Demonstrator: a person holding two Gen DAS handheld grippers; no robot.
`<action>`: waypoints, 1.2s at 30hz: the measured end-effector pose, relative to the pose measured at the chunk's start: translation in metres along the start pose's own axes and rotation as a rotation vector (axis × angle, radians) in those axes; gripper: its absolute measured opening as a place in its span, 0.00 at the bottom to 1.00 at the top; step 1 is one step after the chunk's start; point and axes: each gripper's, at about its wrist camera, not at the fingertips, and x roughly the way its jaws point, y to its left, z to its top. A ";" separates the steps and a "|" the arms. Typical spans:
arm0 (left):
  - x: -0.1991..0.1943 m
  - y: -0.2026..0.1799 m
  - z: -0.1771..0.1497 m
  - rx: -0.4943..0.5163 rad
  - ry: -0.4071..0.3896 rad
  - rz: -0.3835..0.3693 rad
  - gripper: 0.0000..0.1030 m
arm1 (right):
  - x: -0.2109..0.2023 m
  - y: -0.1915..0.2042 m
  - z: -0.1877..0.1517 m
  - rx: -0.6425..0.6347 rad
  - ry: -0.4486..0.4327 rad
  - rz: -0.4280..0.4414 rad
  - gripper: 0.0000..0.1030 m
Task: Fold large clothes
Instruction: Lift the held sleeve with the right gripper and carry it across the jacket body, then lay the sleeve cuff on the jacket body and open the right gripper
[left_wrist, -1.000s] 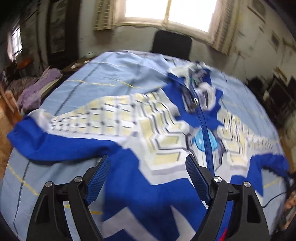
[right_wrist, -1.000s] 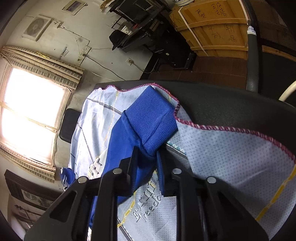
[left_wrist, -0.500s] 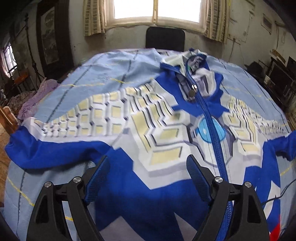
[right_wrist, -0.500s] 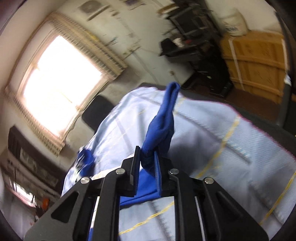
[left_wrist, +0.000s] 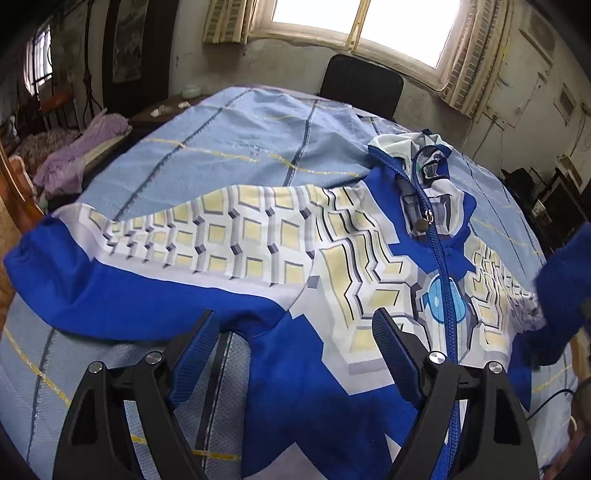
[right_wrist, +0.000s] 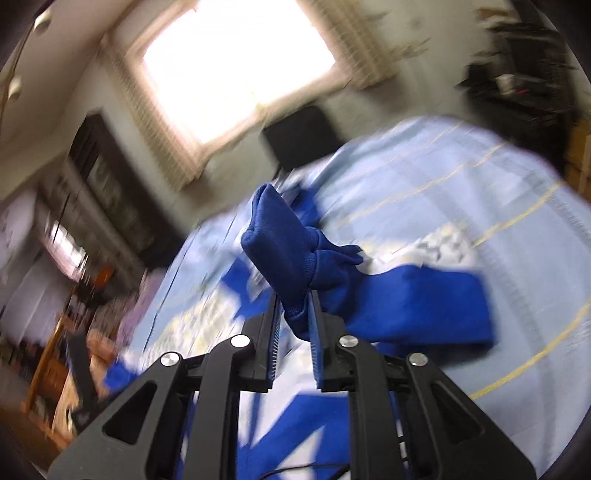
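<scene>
Nearest the left wrist camera, the left tongs (left_wrist: 295, 349) stand wide apart with nothing between the blue pads, poised above the blue lower front of a zip-up jacket (left_wrist: 280, 266). The jacket lies spread face up on a surface draped in a light blue cloth (left_wrist: 236, 147) with yellow and dark stripes; one sleeve (left_wrist: 122, 266) stretches out flat to the left, patterned in white and pale yellow blocks. In the right wrist view, which is blurred, the right tongs (right_wrist: 293, 310) are pinched tight on the ribbed blue cuff (right_wrist: 280, 247) of the other sleeve, lifted off the cloth. Beyond stand a black chair (left_wrist: 360, 88) and a bright window (left_wrist: 358, 26). No lettering is legible.
</scene>
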 end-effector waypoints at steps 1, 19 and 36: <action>0.001 0.001 0.000 -0.005 0.008 -0.024 0.83 | 0.010 0.009 -0.008 -0.018 0.048 0.009 0.17; -0.037 -0.029 -0.018 0.077 -0.093 -0.111 0.80 | -0.192 -0.030 -0.041 -0.128 -0.274 0.261 0.48; 0.009 -0.131 -0.080 0.137 0.266 -0.316 0.81 | -0.281 -0.103 -0.095 -0.075 -0.182 0.264 0.86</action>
